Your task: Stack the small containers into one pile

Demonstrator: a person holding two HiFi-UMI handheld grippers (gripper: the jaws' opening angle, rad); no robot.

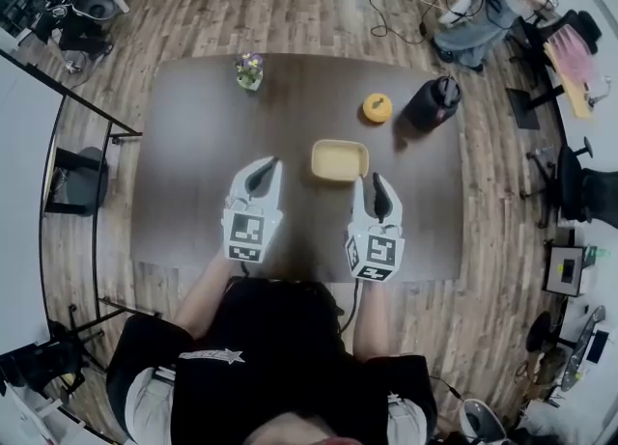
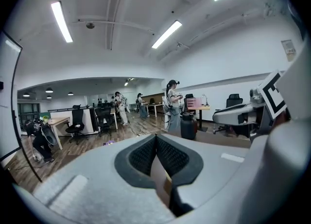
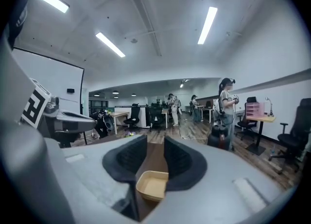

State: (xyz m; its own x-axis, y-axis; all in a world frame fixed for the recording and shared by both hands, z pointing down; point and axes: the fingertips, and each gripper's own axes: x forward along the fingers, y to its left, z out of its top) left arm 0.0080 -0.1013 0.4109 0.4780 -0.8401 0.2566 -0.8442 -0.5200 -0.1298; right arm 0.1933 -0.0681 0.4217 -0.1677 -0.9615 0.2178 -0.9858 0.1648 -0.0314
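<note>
Lying apart, just ahead of the right gripper (image 1: 379, 184): yellow container (image 1: 340, 160).

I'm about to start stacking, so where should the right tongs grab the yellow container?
Grip the near wall of the yellow container, coming in from that side with the right tongs angled down. It sits upright and open, so one jaw can likely slip inside the thin rim, the other outside.
</note>
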